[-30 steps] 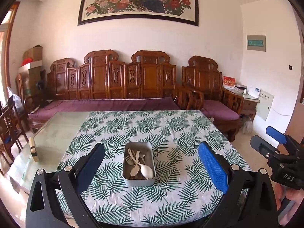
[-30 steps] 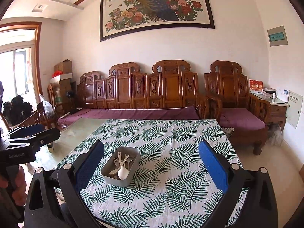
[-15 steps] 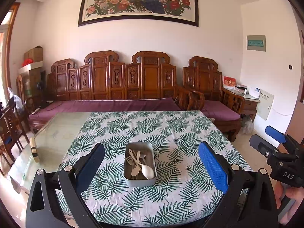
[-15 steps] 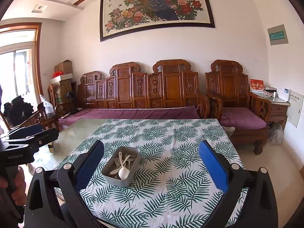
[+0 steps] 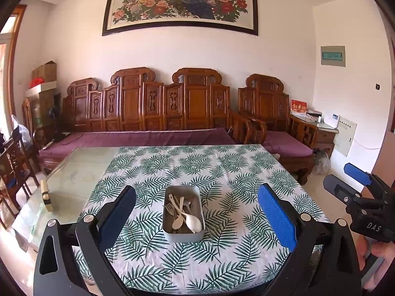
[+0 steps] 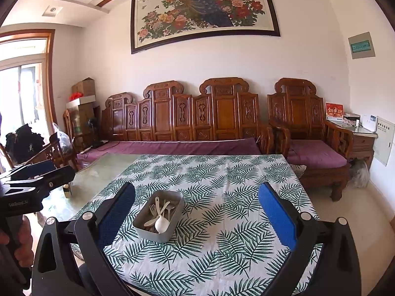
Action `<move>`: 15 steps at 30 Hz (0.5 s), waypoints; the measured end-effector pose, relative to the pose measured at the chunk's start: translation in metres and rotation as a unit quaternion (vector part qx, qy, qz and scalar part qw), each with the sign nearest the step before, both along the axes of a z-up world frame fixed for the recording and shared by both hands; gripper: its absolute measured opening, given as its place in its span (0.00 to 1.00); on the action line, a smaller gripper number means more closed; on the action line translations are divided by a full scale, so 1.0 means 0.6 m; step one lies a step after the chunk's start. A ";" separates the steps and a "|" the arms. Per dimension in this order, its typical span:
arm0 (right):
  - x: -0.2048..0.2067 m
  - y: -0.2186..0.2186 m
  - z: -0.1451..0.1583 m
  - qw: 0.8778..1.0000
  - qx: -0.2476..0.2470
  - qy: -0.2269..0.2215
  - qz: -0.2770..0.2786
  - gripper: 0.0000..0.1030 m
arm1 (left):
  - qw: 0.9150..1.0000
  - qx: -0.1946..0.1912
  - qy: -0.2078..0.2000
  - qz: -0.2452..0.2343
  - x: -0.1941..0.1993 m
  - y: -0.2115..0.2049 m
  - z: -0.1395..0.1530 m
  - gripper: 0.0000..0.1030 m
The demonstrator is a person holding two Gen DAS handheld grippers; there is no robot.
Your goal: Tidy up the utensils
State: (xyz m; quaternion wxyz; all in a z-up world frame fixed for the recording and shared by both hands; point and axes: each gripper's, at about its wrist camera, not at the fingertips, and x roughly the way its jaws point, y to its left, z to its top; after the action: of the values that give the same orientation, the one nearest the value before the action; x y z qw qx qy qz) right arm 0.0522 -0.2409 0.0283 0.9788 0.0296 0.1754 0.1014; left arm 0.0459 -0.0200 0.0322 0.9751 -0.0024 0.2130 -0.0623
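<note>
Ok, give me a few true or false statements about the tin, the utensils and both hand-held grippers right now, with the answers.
1. The utensils lie inside the metal tin. True.
2. The left hand-held gripper is shut on a spoon. False: it is open, holding nothing.
3. The tin sits on the leaf-print tablecloth. True.
4. The right hand-held gripper holds the tin. False: it is open, short of it.
5. The cloth covers the whole table. False: bare glass shows on its left.

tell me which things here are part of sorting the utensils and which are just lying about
Part of the job:
- metal tray on the leaf-print tablecloth
- white spoon, a second pale spoon and a fork lying in the tray
- left gripper and right gripper, both open and empty

Just lying about:
- small block on the bare glass tabletop
- wooden sofa
- peacock painting
</note>
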 end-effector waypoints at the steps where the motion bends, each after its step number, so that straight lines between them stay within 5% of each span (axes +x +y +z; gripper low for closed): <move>1: 0.000 0.001 0.001 1.000 0.000 0.000 0.000 0.97 | 1.000 0.000 0.000 0.001 0.000 0.000 -0.001 0.92; 15: -0.001 0.000 0.002 1.000 0.000 -0.004 0.000 0.97 | 1.000 0.004 0.002 -0.001 0.002 -0.001 -0.001 0.93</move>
State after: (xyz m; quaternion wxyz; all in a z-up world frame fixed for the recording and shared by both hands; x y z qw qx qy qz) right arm 0.0517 -0.2408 0.0294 0.9796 0.0295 0.1713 0.1013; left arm 0.0471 -0.0207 0.0314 0.9745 0.0015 0.2154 -0.0622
